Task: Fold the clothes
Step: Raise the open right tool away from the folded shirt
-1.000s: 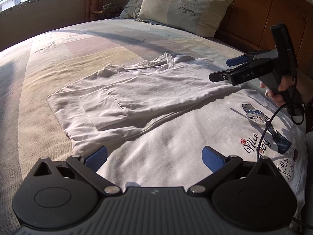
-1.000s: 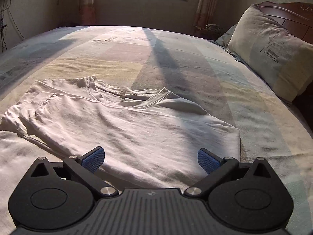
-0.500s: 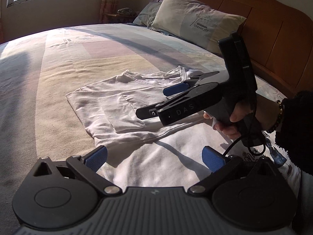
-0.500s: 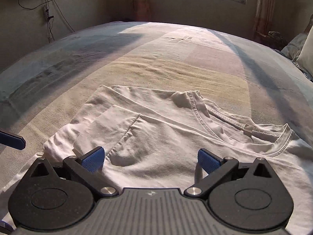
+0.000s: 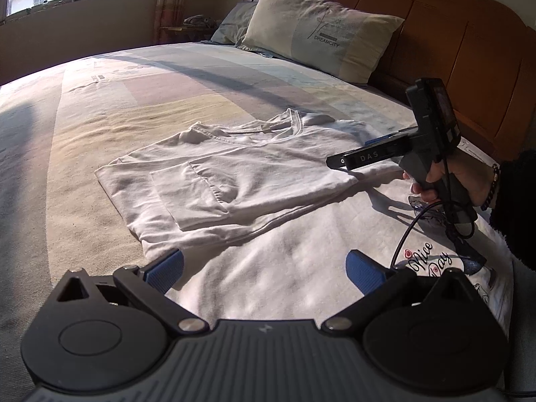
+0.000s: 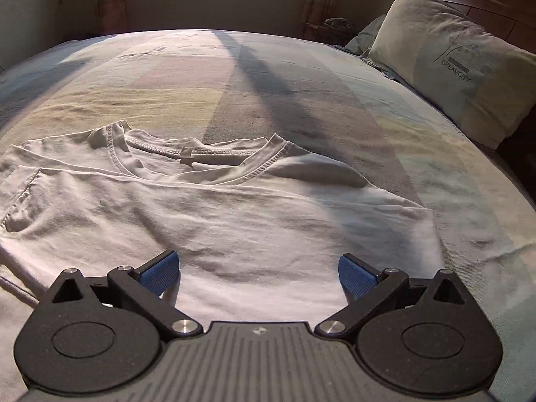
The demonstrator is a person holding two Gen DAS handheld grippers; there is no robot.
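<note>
Left gripper (image 5: 264,268): jaws wide apart, empty, above T-shirt hem
Right gripper (image 6: 258,273): jaws spread, empty; side reads "DAS"
T-shirt (image 5: 234,181): white, folded, mid-bed; print "Nice Day"
Pillow (image 5: 318,30): beyond T-shirt, "DREAMCITY"

The left gripper (image 5: 264,269) has a black body with a ribbed grey top plate, two round black housings, silver pivot screws and blue finger pads (image 5: 164,269). The right gripper (image 6: 259,269) is built the same (a small emblem sits at the middle of its plate). Seen from the left wrist, it shows a black pistol handle lettered "DAS" in white, with a thin black cable looping below. The right hand (image 5: 459,181) wears a dark fuzzy sleeve (image 5: 516,207) and a beaded bracelet (image 5: 491,187)
</note>
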